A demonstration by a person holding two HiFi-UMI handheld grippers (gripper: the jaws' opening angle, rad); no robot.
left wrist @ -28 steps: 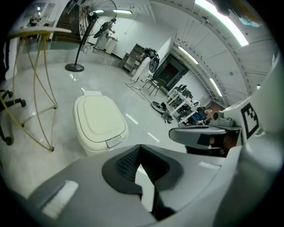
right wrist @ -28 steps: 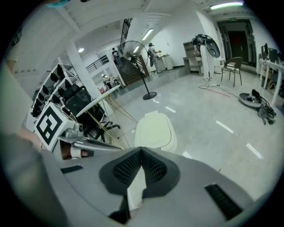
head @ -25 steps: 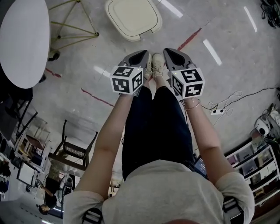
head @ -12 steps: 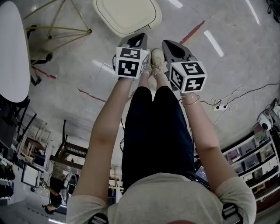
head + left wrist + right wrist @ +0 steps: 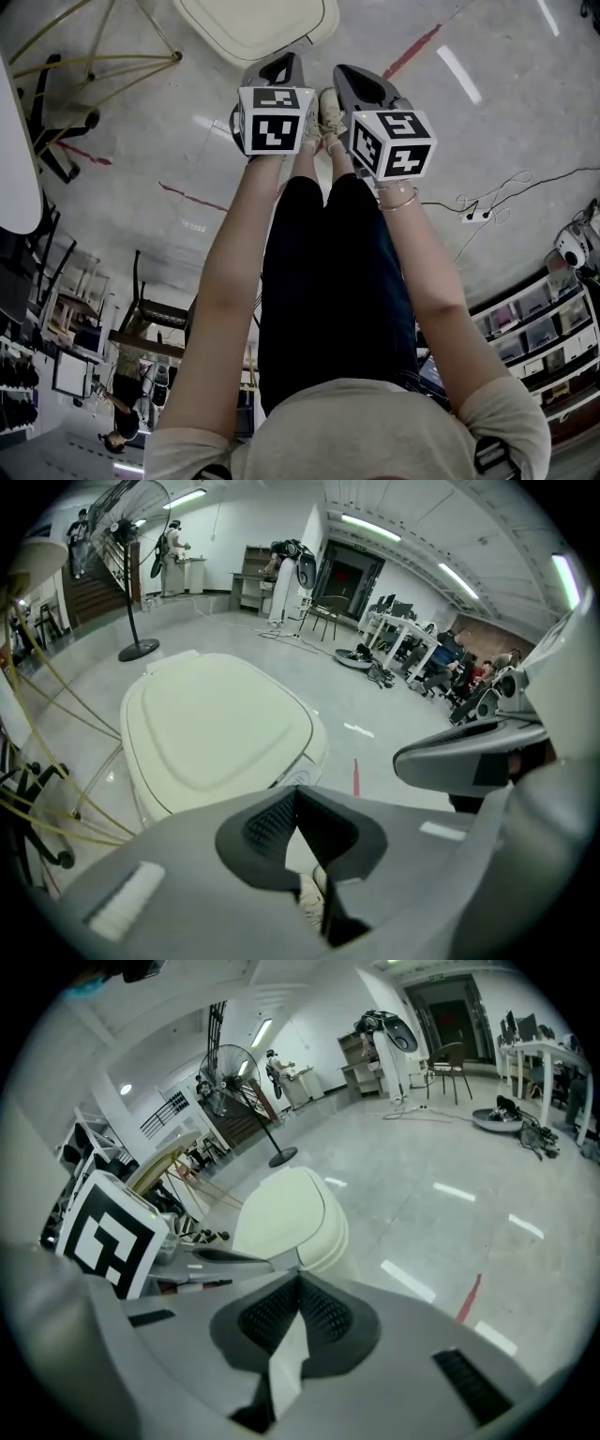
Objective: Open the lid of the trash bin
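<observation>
The trash bin [image 5: 253, 23] is cream-white and stands on the grey floor at the top of the head view, partly cut by the frame edge. Its lid [image 5: 220, 728] lies flat and closed. My left gripper [image 5: 281, 70] hovers just short of the bin's near edge, its jaws shut with nothing between them. My right gripper [image 5: 352, 80] is beside it, a little further right, also shut and empty. In the right gripper view the bin [image 5: 286, 1213] sits ahead and slightly left, beyond the left gripper's marker cube [image 5: 103, 1232]. Neither gripper touches the bin.
A white round table [image 5: 14, 159] and a yellow-legged frame [image 5: 94, 56] stand to the left of the bin. Red tape [image 5: 412, 52] marks the floor on the right. Cables and a power strip [image 5: 478, 214] lie further right, near shelves [image 5: 544, 319]. A standing fan [image 5: 141, 574] is far behind.
Both grippers have moved forward toward the bin, and the view has shifted so the bin sits nearer the top edge. The lid stays closed.
</observation>
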